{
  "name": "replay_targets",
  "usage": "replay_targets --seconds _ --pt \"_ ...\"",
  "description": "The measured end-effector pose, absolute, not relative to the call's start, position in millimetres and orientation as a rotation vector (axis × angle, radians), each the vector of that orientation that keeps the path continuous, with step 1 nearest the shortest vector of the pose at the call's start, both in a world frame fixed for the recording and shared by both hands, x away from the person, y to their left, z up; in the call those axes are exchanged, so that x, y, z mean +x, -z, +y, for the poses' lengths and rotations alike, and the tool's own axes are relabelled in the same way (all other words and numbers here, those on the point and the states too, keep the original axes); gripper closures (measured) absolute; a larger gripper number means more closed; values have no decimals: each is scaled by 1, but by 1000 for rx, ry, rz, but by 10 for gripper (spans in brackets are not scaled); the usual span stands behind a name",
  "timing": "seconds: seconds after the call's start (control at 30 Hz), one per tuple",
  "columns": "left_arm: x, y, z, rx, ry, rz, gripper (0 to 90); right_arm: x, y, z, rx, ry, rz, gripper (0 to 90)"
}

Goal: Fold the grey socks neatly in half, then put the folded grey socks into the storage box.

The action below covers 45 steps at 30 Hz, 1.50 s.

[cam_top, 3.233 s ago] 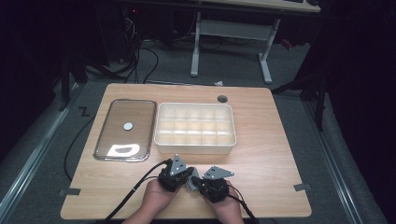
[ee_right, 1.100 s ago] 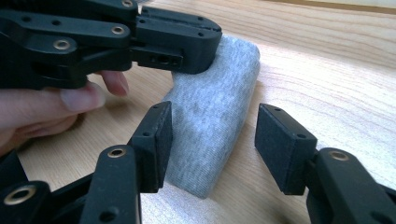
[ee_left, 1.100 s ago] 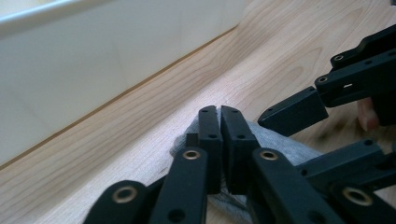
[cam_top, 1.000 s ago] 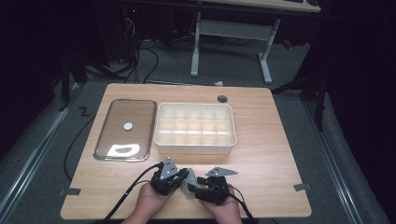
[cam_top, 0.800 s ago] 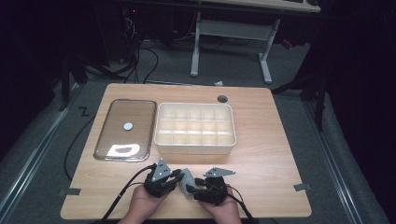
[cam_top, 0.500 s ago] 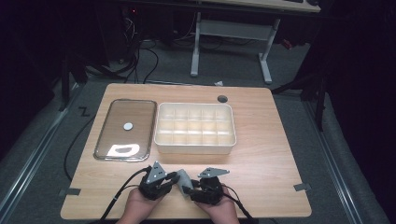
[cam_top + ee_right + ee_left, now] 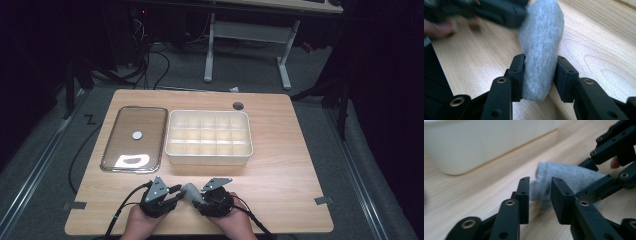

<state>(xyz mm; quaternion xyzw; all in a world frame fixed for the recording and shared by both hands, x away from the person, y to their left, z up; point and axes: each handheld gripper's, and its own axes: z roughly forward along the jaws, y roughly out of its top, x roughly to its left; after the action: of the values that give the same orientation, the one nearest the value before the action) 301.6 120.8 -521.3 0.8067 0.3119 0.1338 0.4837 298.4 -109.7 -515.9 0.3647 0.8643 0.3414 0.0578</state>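
Sock (image 7: pixel 539 50), grey knit, rolled into a soft bundle, sits at the near edge of the wooden table (image 7: pixel 280 170), about 6 o'clock from the compartment tray (image 7: pixel 209 151) and well apart from it. In the high view the sock (image 7: pixel 190 192) lies between my 2 grippers.

My right gripper (image 7: pixel 539 72) has the sock clamped: both black pads press into the knit on either side, and the bundle bulges out above them toward 12 o'clock in the right gripper view. Those jaws have just been closing on it, with the sock between them.

My left gripper (image 7: pixel 540 193) has just been opening. In the left gripper view its 2 jaws stand apart with a clear gap; the sock (image 7: pixel 564 177) lies just beyond the tips, toward 12 to 1 o'clock, and the pads are not pressing it. Whether a pad brushes the cloth I cannot tell.

In the high view my left gripper (image 7: pixel 172 192) is at 9 o'clock of the sock and my right gripper (image 7: pixel 197 197) at 3 o'clock, both hands low at the table's near edge.

Flat glass lid (image 7: pixel 134 139) lies at 9 o'clock of the tray, just beside it
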Motion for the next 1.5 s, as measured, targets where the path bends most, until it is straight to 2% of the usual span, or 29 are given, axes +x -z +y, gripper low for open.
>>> replay_targets --seconds 0.17,0.23,0.43,0.83,1.23,1.5 --pt "302 518 155 1973 -437 842 589 302 512 -106 1098 -974 2667 668" --pt "304 523 166 1981 -437 906 556 304 511 -105 1091 -957 2686 692" --pt "306 524 170 1972 -465 914 472 303 503 -101 1064 -866 2693 708" --pt "305 523 169 1990 -446 899 439 312 492 -130 1119 -890 2642 707" --pt "305 523 171 1976 -450 900 422 314 485 -182 1238 -833 2551 706" --pt "305 522 169 1967 -454 898 373 314 471 -211 1282 -803 2506 705"
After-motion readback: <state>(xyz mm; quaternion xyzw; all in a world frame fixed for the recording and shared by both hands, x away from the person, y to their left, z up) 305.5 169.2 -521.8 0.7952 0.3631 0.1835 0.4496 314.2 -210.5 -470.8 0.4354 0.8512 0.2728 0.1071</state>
